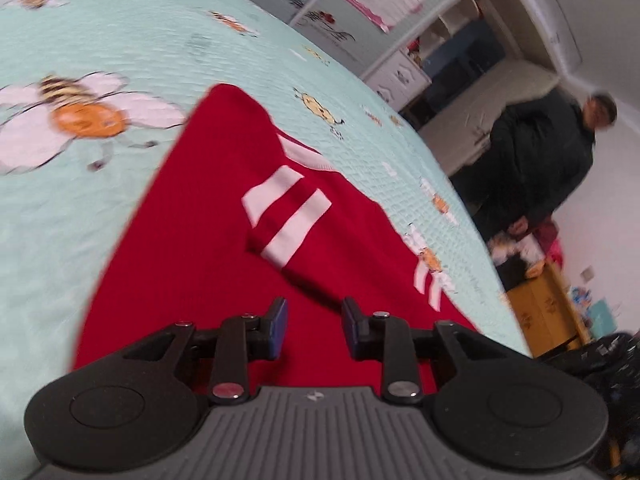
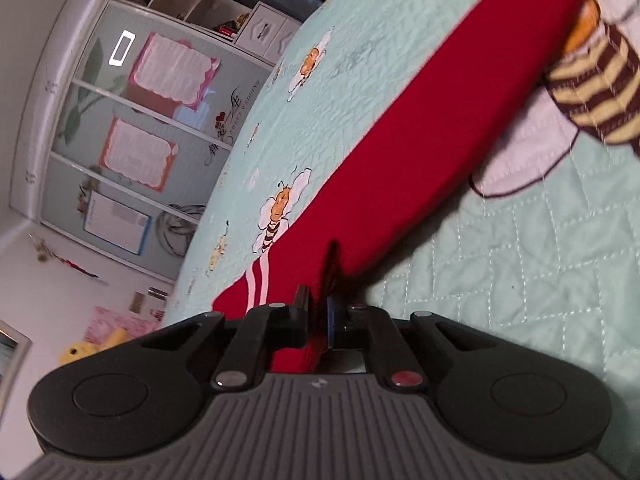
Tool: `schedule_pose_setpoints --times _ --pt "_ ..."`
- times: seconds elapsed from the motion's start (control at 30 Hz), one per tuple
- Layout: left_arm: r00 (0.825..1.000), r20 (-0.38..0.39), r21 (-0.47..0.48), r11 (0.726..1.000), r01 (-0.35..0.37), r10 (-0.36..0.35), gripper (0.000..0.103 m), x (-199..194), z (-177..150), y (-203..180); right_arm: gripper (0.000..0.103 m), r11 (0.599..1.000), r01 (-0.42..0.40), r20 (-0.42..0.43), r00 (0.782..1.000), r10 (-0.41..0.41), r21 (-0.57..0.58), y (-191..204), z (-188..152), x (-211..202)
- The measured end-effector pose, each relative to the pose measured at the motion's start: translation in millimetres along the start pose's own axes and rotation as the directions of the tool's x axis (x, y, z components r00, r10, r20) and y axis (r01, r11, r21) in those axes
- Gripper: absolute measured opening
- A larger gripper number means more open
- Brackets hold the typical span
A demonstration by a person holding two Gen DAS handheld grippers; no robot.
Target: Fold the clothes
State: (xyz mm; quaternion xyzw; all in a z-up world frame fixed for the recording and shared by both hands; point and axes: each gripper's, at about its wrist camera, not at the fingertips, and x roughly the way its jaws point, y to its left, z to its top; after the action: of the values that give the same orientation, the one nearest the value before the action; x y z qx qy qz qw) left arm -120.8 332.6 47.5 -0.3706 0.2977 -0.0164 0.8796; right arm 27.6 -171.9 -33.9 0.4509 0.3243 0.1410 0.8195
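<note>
A red garment (image 1: 208,216) with white stripes lies spread on a pale green bee-print quilt (image 1: 120,48). A folded sleeve with two white bands (image 1: 286,212) rests on top of it. My left gripper (image 1: 314,312) hovers over the garment's near part, jaws apart with nothing between the pads. In the right wrist view the same red garment (image 2: 420,160) runs as a long band across the quilt (image 2: 520,280). My right gripper (image 2: 318,306) is shut on a pinch of the red fabric at its near edge, beside a white-striped cuff (image 2: 256,284).
A person in a dark jacket (image 1: 548,164) stands past the bed's right side, near a yellow cabinet (image 1: 544,308). White cupboards with papers (image 2: 160,80) line the far wall. A yellow soft toy (image 2: 80,352) and pink cloth lie on the floor.
</note>
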Motion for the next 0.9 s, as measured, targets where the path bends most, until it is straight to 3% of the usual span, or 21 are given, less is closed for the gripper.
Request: schedule_pose_setpoints --times 0.17,0.3,0.37,0.43,0.5,0.53,0.63,0.67,0.73,0.77,0.8,0.9 --pt "1.000 -0.003 -0.050 0.999 0.020 -0.020 0.035 -67 -23 20 0.007 0.974 -0.017 0.022 1.000 0.022 -0.226 63 -8 -2" --pt "1.000 0.009 -0.086 0.996 0.017 -0.017 0.035 -114 -39 38 0.007 0.881 -0.090 0.005 0.995 0.104 -0.464 145 -29 0" --pt "0.999 0.037 -0.115 0.993 0.027 -0.022 0.037 -136 -43 48 0.007 0.781 -0.170 -0.043 0.983 0.181 -0.601 195 -57 -8" --pt "0.998 0.061 -0.130 0.991 0.038 -0.031 0.040 -156 -45 56 0.007 0.643 -0.293 -0.152 0.952 0.266 -0.708 240 -92 -20" --pt "0.997 0.075 -0.129 0.991 0.040 -0.030 0.041 -170 -48 64 0.007 0.486 -0.406 -0.304 0.911 0.277 -0.774 265 -137 -34" --pt "0.997 0.077 -0.130 0.991 0.039 -0.029 0.041 -176 -50 68 0.006 0.399 -0.457 -0.382 0.888 0.256 -0.795 273 -161 -40" --pt "0.997 0.074 -0.140 0.989 0.043 -0.033 0.041 -188 -57 81 0.006 0.125 -0.565 -0.560 0.825 0.081 -0.815 267 -241 -56" --pt "0.997 0.068 -0.146 0.988 0.046 -0.036 0.041 -189 -60 85 0.006 0.056 -0.580 -0.580 0.814 0.014 -0.813 257 -263 -60" --pt "0.997 0.057 -0.158 0.986 0.053 -0.045 0.041 -191 -66 91 0.006 -0.062 -0.577 -0.570 0.816 -0.096 -0.814 235 -298 -66" --pt "0.997 0.050 -0.162 0.985 0.061 -0.054 0.041 -190 -68 93 0.006 -0.106 -0.571 -0.556 0.819 -0.138 -0.814 225 -311 -68" --pt "0.997 0.044 -0.166 0.984 0.069 -0.063 0.041 -189 -70 94 0.006 -0.112 -0.563 -0.546 0.824 -0.154 -0.819 218 -314 -69" --pt "0.996 0.025 -0.179 0.979 0.094 -0.091 0.041 -186 -76 98 0.006 -0.074 -0.534 -0.520 0.841 -0.146 -0.842 212 -311 -74"
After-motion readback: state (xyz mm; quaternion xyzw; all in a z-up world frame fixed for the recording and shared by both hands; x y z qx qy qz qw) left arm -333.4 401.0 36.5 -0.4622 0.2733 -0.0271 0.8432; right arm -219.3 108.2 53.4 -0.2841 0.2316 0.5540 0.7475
